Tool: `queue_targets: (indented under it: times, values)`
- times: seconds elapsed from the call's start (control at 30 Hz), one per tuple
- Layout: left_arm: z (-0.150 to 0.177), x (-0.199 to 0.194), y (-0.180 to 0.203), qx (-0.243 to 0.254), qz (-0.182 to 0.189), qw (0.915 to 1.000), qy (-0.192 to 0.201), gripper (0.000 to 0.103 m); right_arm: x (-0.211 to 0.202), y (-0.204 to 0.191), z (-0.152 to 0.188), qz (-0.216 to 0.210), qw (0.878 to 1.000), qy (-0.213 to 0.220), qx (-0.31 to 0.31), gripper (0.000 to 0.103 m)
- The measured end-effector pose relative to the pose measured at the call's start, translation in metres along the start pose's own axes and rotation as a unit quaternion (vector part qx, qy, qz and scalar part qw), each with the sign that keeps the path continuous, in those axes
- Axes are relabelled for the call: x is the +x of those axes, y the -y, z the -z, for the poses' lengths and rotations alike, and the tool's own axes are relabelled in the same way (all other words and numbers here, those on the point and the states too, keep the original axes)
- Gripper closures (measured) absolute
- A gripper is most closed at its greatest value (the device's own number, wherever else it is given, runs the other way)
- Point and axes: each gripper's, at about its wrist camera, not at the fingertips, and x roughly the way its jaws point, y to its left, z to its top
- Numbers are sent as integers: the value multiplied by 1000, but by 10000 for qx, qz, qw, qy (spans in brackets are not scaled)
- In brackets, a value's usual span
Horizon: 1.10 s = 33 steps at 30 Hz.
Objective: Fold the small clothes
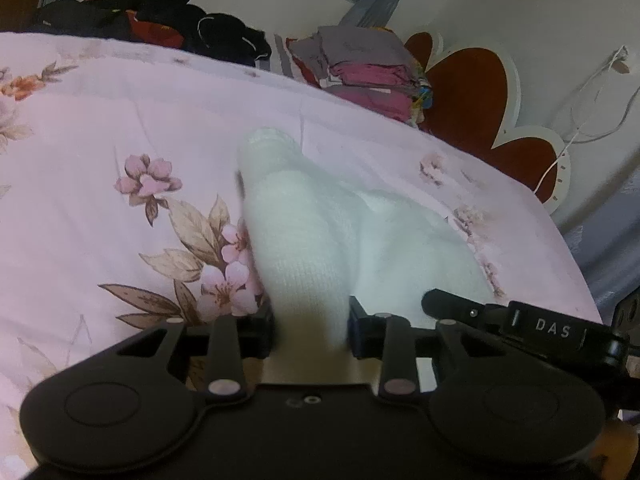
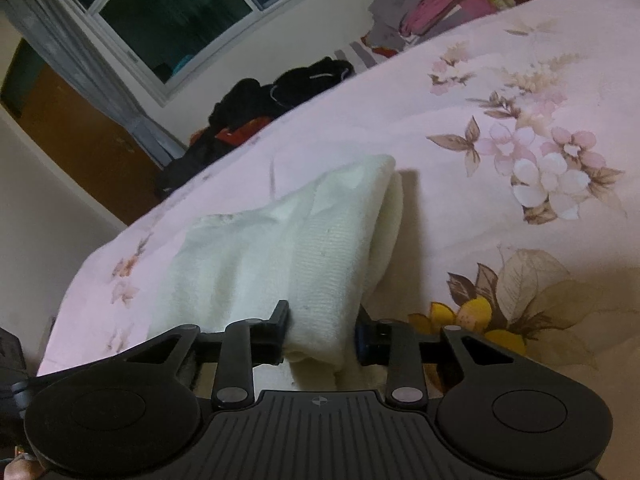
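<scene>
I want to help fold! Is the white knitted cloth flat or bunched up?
Bunched up: the white knitted cloth lies in humps on the pink flowered bedsheet, pinched by both grippers.

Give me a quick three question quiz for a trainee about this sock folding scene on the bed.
1. True or false: the left gripper has white sock fabric between its fingers.
2. Which pile lies by the window? A) dark clothes B) towels C) books
3. Fill in: the floral bedsheet is mostly ____.

Key
1. True; the right gripper pinches it too.
2. A
3. pink
</scene>
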Motion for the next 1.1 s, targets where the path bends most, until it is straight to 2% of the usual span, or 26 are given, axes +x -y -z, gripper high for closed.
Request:
queue_targets:
  times: [0.23, 0.4, 0.63, 0.83, 1.1]
  values:
    - [-3, -43, -10, 77, -21, 9997, 214, 71, -5, -44, 5, -329, 9995, 18, -12, 73]
    - [-9, -87, -39, 56, -126, 9990, 424, 71, 3, -98, 20, -549, 9984, -7, -163, 73]
    - [-20, -153, -122, -4, -218, 9976, 663, 71, 33, -196, 58, -772, 9962, -4, -408, 73]
    - [-33, -202, -212, -50, -301, 9971, 696, 71, 83, -282, 102, -880, 9953, -59, -394, 73]
    - [-51, -222, -297, -140, -435, 9963, 733, 71, 151, -353, 138, -868, 9947, -182, -518, 73]
